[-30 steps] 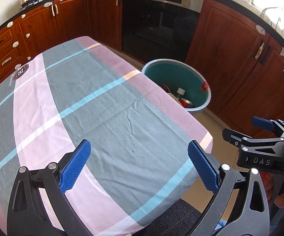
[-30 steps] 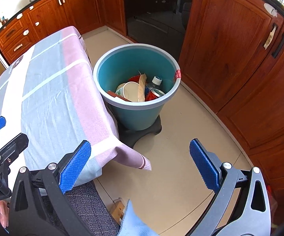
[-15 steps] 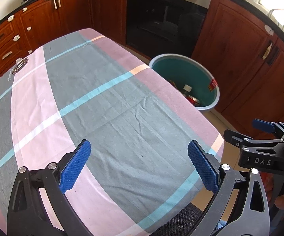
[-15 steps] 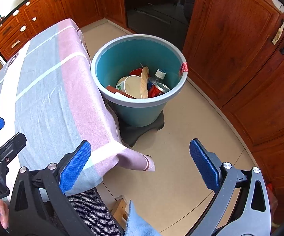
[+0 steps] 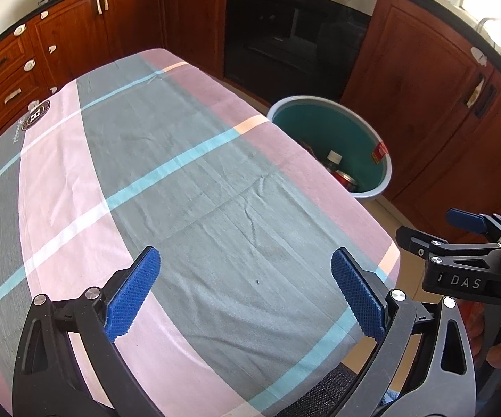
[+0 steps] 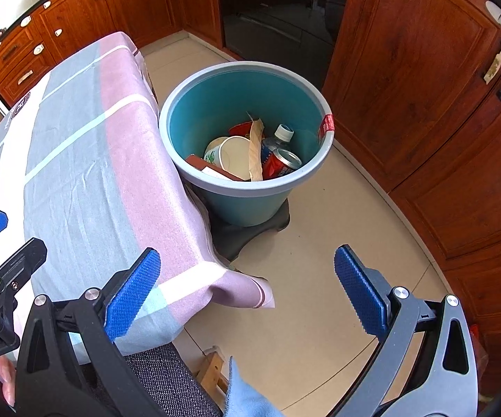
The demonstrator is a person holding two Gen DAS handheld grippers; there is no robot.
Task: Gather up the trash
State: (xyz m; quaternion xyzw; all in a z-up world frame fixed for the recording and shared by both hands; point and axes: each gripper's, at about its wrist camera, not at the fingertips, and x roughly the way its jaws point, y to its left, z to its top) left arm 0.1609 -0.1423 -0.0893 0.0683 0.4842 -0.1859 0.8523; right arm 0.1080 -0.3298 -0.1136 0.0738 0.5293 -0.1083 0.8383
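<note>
2 claws in play here, and neither one's got anything in it. Leftmost is the left claw [image 5: 245, 292], spread wide above the checked tablecloth [image 5: 188, 187] on the surface, which looks bare of trash from both cameras. Moving right, the right claw [image 6: 247, 292] is spread wide too, hanging just past the surface corner above the floor [image 6: 337, 243]. Further right sits the teal bin [image 6: 195, 111], parked right up against the surface edge, I'd guess so stuff can get dropped straight in. That's where the trash is: a paper cup [image 6: 231, 153], a red can [image 6: 281, 163], a bottle [image 6: 280, 137] and some wrappers, all inside. Looks to me like the collecting is basically finished.
</note>
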